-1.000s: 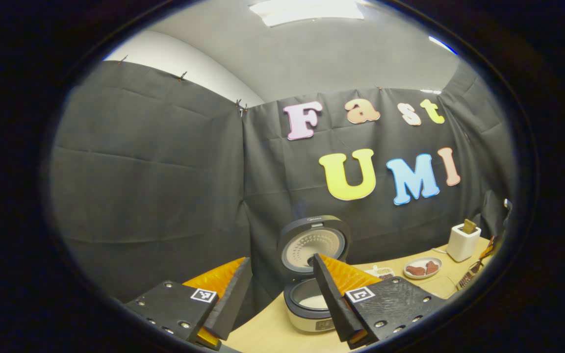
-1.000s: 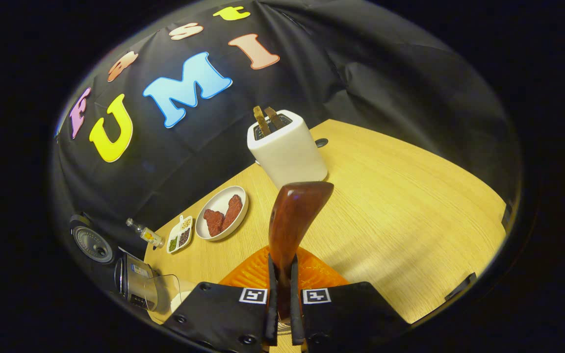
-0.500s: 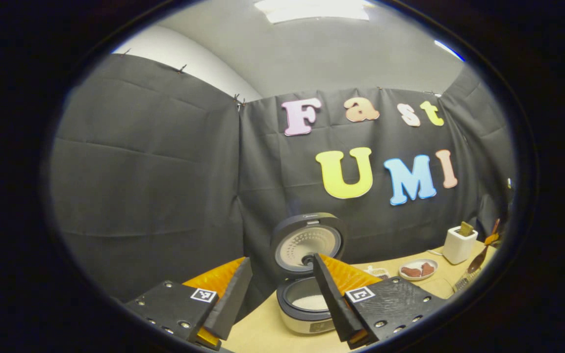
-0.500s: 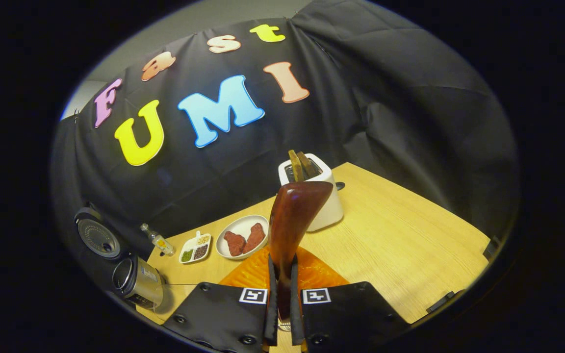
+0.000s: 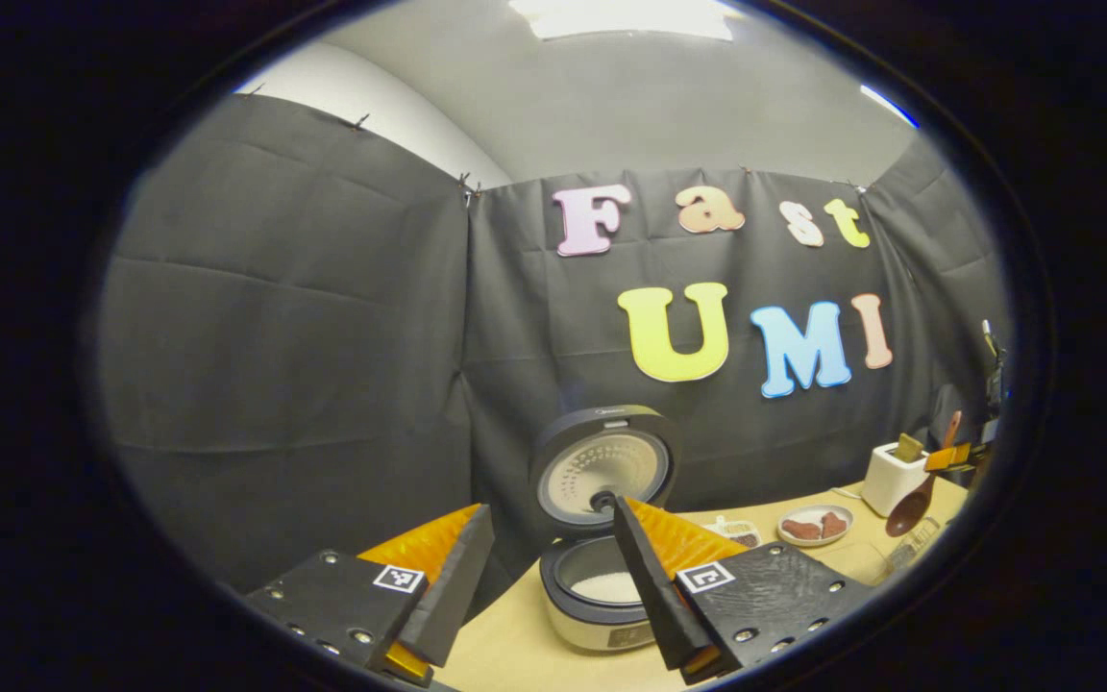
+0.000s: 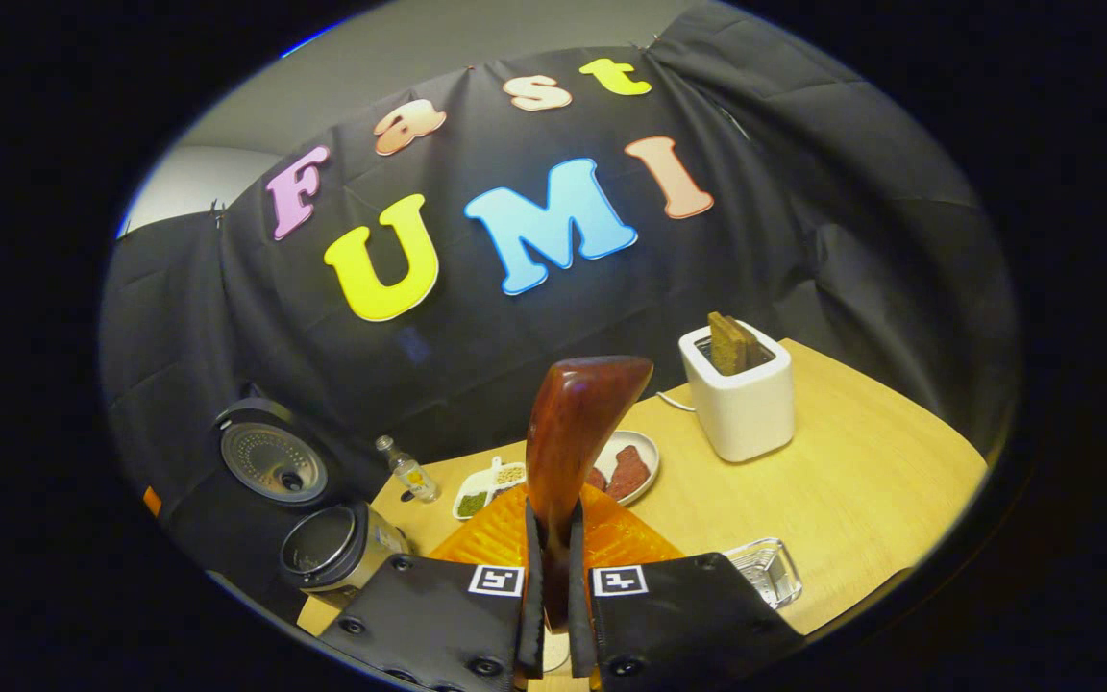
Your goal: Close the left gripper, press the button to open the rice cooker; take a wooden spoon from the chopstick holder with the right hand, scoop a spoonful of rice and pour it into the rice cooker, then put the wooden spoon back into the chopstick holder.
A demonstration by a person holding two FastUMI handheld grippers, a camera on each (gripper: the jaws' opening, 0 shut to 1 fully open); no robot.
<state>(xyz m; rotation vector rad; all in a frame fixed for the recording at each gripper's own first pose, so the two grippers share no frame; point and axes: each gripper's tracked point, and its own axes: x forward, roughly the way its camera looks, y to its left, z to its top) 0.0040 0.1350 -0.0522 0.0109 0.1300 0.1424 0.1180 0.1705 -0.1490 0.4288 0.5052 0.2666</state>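
Black cloth walls close off a booth around a pale wooden table [image 6: 851,481]. On the right gripper view, the right gripper [image 6: 554,586] has its fingers pressed together on the handle of the wooden spoon [image 6: 575,423], which rises straight up from between them, its dark bowl topmost and tipped slightly right. Beyond it on the table stand a white toaster [image 6: 741,408] with bread in its slot, a plate [image 6: 645,452] of red-brown pieces and a small divided dish [image 6: 486,485]; a clear glass dish [image 6: 765,569] sits near the gripper's right side. The rice cooker [image 6: 332,548] is well off to the left, lid raised. On the left gripper view, the left gripper [image 5: 549,562] hovers with its fingers spread wide apart, holding nothing; the cooker [image 5: 602,586] sits just ahead between them, lid [image 5: 603,466] upright and white rice [image 5: 609,584] in the pot. Far right, the spoon [image 5: 911,490] hangs bowl-down above the table edge, beside the toaster [image 5: 892,473]
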